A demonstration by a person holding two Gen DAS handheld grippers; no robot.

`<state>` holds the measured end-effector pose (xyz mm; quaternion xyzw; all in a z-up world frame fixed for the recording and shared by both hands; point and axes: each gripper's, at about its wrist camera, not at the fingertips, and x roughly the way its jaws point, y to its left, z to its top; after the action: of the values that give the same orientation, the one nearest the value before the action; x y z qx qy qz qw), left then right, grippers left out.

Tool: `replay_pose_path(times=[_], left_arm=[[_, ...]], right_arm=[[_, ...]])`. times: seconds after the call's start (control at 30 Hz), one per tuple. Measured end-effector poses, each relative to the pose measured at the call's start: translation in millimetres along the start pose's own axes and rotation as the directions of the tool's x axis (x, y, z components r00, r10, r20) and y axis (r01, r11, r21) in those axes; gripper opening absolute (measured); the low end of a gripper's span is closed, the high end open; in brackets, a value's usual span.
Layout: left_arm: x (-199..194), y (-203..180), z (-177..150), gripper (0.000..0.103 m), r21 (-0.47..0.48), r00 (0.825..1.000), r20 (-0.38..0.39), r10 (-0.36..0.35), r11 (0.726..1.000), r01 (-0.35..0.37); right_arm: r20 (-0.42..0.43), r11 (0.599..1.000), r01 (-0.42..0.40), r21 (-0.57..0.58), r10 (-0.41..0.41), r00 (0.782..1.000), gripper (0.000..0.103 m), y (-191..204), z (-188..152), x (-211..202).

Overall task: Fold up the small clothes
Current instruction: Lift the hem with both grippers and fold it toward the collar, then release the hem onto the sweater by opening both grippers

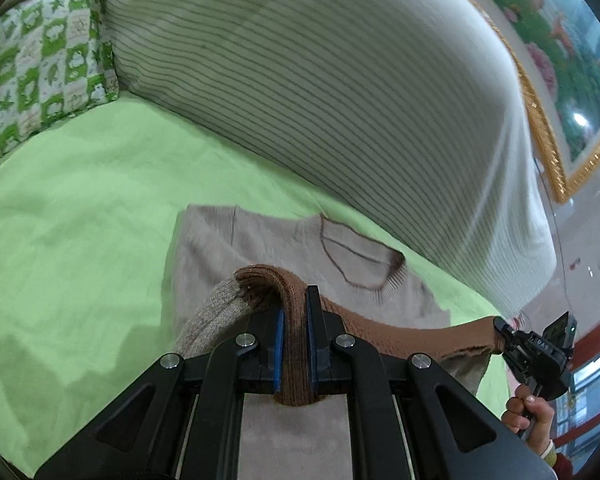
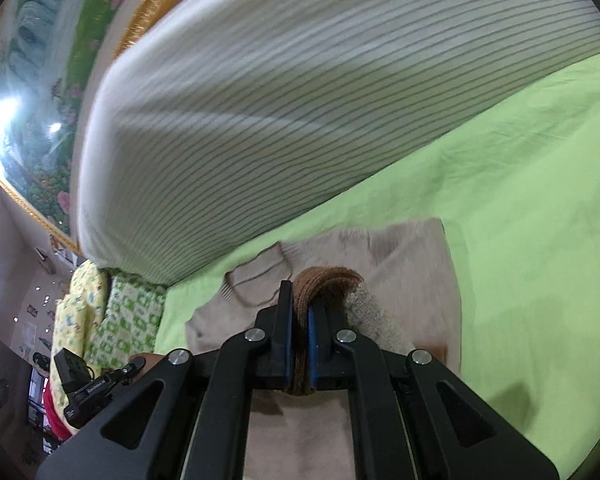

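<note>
Sweater (image 1: 228, 248) hem (image 1: 296, 344) is clamped by left hand-held gripper (image 1: 295, 304) and right hand-held gripper (image 2: 298, 300); collar lies ahead on bed (image 1: 80, 200); the fold is judged half made.

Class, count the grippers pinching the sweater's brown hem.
2. The left gripper clamps the brown hem at one end; the right gripper clamps the other. Nothing suggests a hidden third.

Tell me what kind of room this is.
Most likely a bedroom: a green bedsheet, a big striped pillow and a gold-framed landscape picture on the wall behind it.
</note>
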<state>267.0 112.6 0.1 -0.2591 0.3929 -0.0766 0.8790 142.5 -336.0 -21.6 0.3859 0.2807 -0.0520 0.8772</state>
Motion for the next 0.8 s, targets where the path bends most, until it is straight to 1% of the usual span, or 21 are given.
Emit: replay_pose_path(times=[0.07,0.2,0.37,0.43,0.47,0.5,0.57,0.6,0.63,0.7,0.73,0.77,0.8], left_arm=[[17.1,4.2,9.5,0.007,-0.008,1.000,-0.004,0.009,1.000,-0.009],[56.3,12.7,22.2,0.007,-0.011,0.998,-0.027,0.058,0.998,-0.058],[96.4,19.6,24.9,0.008,0.006,0.991,-0.044,0.125,0.992,-0.125],[106.9,24.3,23.8,0.010,-0.009,0.987,-0.062,0.147,0.989,-0.148],[109.5,25.9,22.8,0.011,-0.020,0.987,-0.070,0.147,0.989,-0.149],[111.3,27.8,22.5,0.015,-0.034,0.986,-0.078,0.149,0.988,-0.152],[109.1,28.8,23.6,0.019,-0.056,0.988,-0.081,0.134,0.989,-0.139],[105.1,27.0,24.5,0.027,-0.053,0.988,-0.073,0.134,0.989,-0.138],[98.5,23.9,26.1,0.040,-0.037,0.987,-0.052,0.149,0.988,-0.151],[83.1,18.6,29.1,0.053,-0.015,0.983,-0.004,0.182,0.983,-0.182],[74.6,16.6,30.3,0.055,-0.013,0.984,0.019,0.180,0.984,-0.179],[67.5,14.9,31.3,0.055,-0.013,0.985,0.029,0.171,0.985,-0.171],[63.4,13.9,32.1,0.055,-0.012,0.986,0.033,0.164,0.986,-0.164]], right_arm=[[-0.007,1.000,0.018,-0.010,-0.018,1.000,0.007,-4.5,7.9,16.6],[-0.025,0.998,0.056,-0.026,-0.056,0.998,0.007,-13.8,18.8,46.0],[-0.052,0.991,0.123,-0.059,-0.126,0.991,0.007,-23.0,25.8,77.2],[-0.067,0.989,0.141,-0.043,-0.144,0.987,0.008,-27.1,27.2,86.2],[-0.081,0.988,0.154,-0.021,-0.155,0.985,0.009,-29.4,27.4,92.2],[-0.090,0.987,0.160,-0.006,-0.160,0.983,0.009,-31.9,27.8,94.8],[-0.110,0.985,0.169,0.025,-0.165,0.980,0.011,-36.6,28.4,97.3],[-0.112,0.986,0.167,0.030,-0.163,0.980,0.011,-37.2,28.5,96.3],[-0.115,0.985,0.169,0.030,-0.165,0.980,0.012,-36.2,29.1,94.7],[-0.113,0.986,0.166,0.025,-0.162,0.980,0.015,-33.6,30.1,87.7],[-0.099,0.986,0.165,0.022,-0.162,0.982,0.023,-32.2,31.0,84.1],[-0.078,0.985,0.174,0.019,-0.172,0.982,0.039,-30.3,32.2,77.4],[-0.049,0.983,0.182,0.016,-0.181,0.982,0.048,-28.6,33.7,69.4]])
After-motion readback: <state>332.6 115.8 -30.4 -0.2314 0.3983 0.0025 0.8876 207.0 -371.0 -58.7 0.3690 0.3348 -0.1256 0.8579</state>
